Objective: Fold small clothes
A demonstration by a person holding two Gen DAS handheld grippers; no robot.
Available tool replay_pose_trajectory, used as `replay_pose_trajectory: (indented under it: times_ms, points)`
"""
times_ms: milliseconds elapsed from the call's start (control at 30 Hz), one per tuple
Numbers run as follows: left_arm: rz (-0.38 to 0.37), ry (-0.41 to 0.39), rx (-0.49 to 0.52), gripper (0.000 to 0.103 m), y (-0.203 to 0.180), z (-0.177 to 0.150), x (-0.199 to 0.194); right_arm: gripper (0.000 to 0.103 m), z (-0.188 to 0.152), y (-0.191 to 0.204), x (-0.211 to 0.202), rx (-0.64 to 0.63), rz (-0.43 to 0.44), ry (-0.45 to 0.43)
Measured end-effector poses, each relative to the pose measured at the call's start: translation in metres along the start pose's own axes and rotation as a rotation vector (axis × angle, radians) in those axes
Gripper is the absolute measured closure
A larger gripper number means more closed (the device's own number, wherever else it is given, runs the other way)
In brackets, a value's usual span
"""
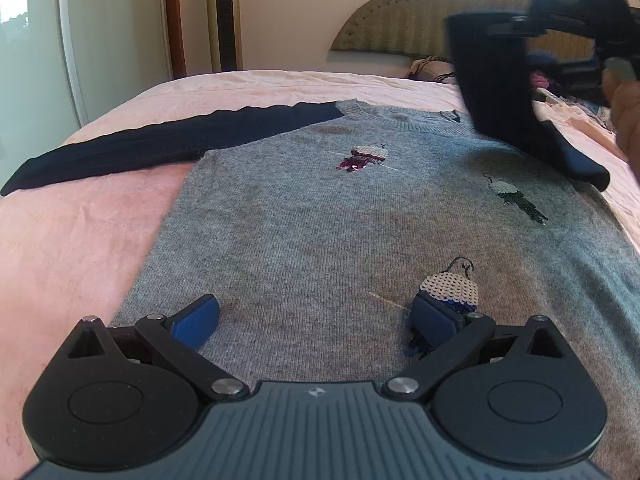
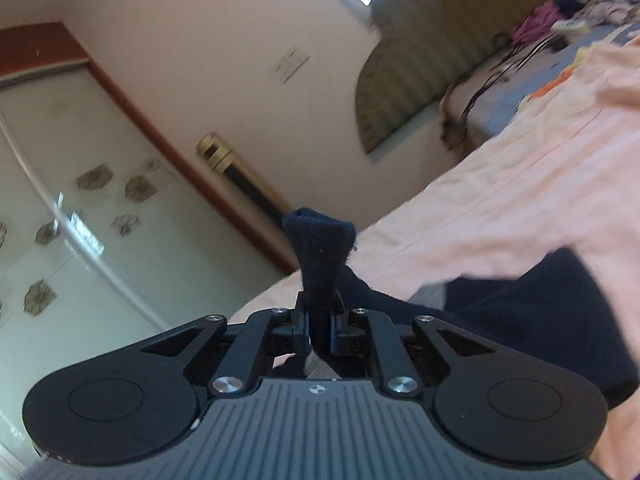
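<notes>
Sweater (image 1: pixel 320 220), grey knit with navy sleeves and sequinned motifs, lies flat on the pink bed (image 1: pixel 80 240); its one navy sleeve (image 1: pixel 120 148) stretches out flat toward the left of your left wrist view; the other sleeve (image 2: pixel 324 256) is lifted off the bed, its end bunched between the pads of your right hand-held gripper (image 2: pixel 320 328), clenched on it; your left hand-held gripper (image 1: pixel 316 316) rests low over the sweater's hem, jaws spread wide, nothing gripped; padded headboard (image 1: pixel 400 24) and mixed clothes pile (image 2: pixel 580 0) lie beyond.
</notes>
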State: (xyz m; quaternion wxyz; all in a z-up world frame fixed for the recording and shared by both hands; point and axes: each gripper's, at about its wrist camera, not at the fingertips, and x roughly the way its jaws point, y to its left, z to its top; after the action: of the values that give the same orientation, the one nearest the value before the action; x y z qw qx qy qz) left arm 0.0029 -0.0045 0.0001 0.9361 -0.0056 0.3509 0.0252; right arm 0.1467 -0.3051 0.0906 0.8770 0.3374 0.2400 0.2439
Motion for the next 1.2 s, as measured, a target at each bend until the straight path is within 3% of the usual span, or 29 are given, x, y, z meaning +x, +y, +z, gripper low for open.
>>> replay_pose_trajectory:
  times_ms: [33, 67, 100, 200, 267, 300, 400, 500, 533, 633, 733, 767, 800, 833, 867, 900, 967, 1133, 1200]
  points:
    - [-0.001, 0.000, 0.001, 0.000, 0.000, 0.000, 0.000, 0.065, -0.017, 0.010, 0.016, -0.001, -0.012, 0.049]
    - [-0.003, 0.000, 0.002, 0.000, 0.000, 0.000, 0.000, 0.031, -0.033, 0.015, 0.025, 0.004, -0.040, 0.081]
    - [-0.005, 0.000, 0.002, 0.000, 0.001, 0.000, 0.000, 0.021, -0.045, 0.015, 0.025, 0.010, -0.060, 0.085]
    - [-0.022, 0.011, 0.006, 0.000, 0.002, 0.001, -0.001, 0.023, -0.081, 0.018, 0.005, -0.008, -0.031, 0.097]
    - [-0.065, 0.051, -0.024, 0.000, 0.008, 0.009, -0.002, 0.023, -0.104, 0.019, -0.021, -0.046, -0.062, 0.099]
    - [-0.114, 0.065, -0.068, 0.000, 0.013, 0.017, -0.002, 0.023, -0.107, 0.017, -0.031, -0.069, -0.083, 0.091]
    - [-0.377, 0.063, -0.294, 0.000, 0.033, 0.053, 0.007, 0.023, -0.121, 0.008, -0.054, -0.170, -0.146, 0.088]
    - [-0.530, 0.107, -0.443, 0.000, 0.040, 0.087, 0.046, 0.021, -0.133, -0.012, -0.058, -0.174, -0.198, 0.108]
    - [-0.528, 0.130, -0.472, 0.000, 0.041, 0.094, 0.061, 0.021, -0.131, -0.018, -0.058, -0.136, -0.182, 0.103]
    - [-0.458, 0.206, -0.555, 0.001, 0.039, 0.106, 0.107, 0.008, -0.128, -0.027, -0.060, -0.084, -0.153, 0.080]
    - [-0.445, 0.191, -0.523, 0.001, 0.025, 0.117, 0.121, 0.008, -0.128, -0.030, -0.062, -0.069, -0.135, 0.074]
    - [-0.438, 0.193, -0.497, 0.006, 0.020, 0.122, 0.122, 0.007, -0.128, -0.031, -0.063, -0.067, -0.131, 0.074]
    - [-0.417, 0.195, -0.458, 0.036, 0.012, 0.126, 0.123, 0.007, -0.127, -0.031, -0.063, -0.065, -0.128, 0.074]
    - [-0.351, 0.206, -0.394, 0.053, 0.002, 0.129, 0.123, 0.006, -0.127, -0.031, -0.063, -0.063, -0.124, 0.073]
    - [-0.267, 0.208, -0.320, 0.084, -0.007, 0.133, 0.123, 0.005, -0.127, -0.032, -0.063, -0.063, -0.120, 0.073]
    - [-0.232, 0.202, -0.270, 0.095, -0.012, 0.135, 0.123, 0.004, -0.127, -0.032, -0.063, -0.062, -0.118, 0.073]
    - [-0.261, 0.188, -0.269, 0.097, -0.010, 0.137, 0.117, 0.004, -0.127, -0.031, -0.062, -0.062, -0.115, 0.073]
    - [-0.228, 0.024, -0.255, 0.098, 0.010, 0.151, 0.076, 0.004, -0.127, -0.031, -0.062, -0.063, -0.115, 0.073]
    - [-0.191, 0.010, -0.244, 0.098, 0.021, 0.147, 0.069, 0.004, -0.126, -0.031, -0.062, -0.063, -0.115, 0.073]
